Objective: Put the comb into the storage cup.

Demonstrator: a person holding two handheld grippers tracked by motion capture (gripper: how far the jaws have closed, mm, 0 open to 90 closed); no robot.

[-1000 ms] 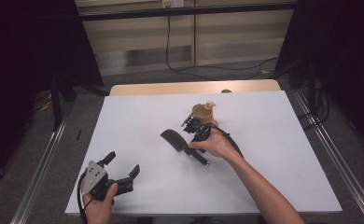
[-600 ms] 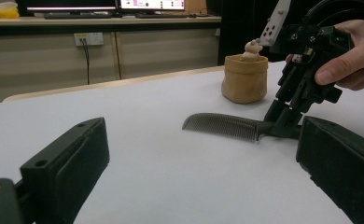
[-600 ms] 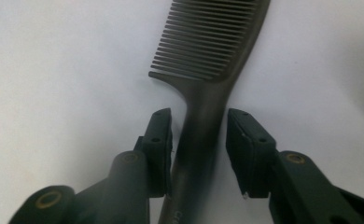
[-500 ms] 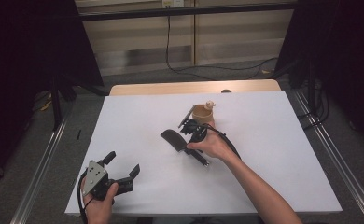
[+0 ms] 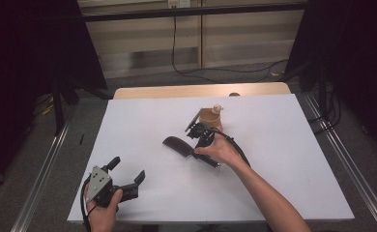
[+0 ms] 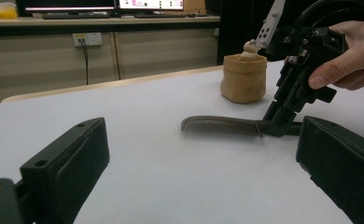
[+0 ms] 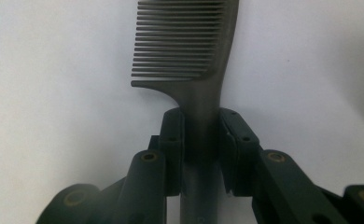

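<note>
A dark comb [image 5: 177, 144] lies flat on the white tabletop [image 5: 283, 159] near its middle, teeth end to the left. My right gripper [image 5: 193, 152] points down at it. In the right gripper view its jaws have just been closing and now press both sides of the comb's [image 7: 189, 42] handle, so the right gripper [image 7: 202, 135] is shut on it. In the left gripper view the comb [image 6: 222, 126] rests on the table under the right gripper [image 6: 276, 127]. My left gripper [image 5: 127, 169] sits open near the front left edge, nothing between its jaws.
A small tan pouch [image 5: 210, 117] with a cream item sticking out stands just behind the right gripper; the pouch [image 6: 243, 77] sits beyond the comb. A wooden strip [image 5: 201, 91] borders the far edge. Metal rails [image 5: 41, 179] run along both sides.
The right gripper's jaws have closed in on the comb's handle. Both hands stay where they were, and the comb has not moved.
</note>
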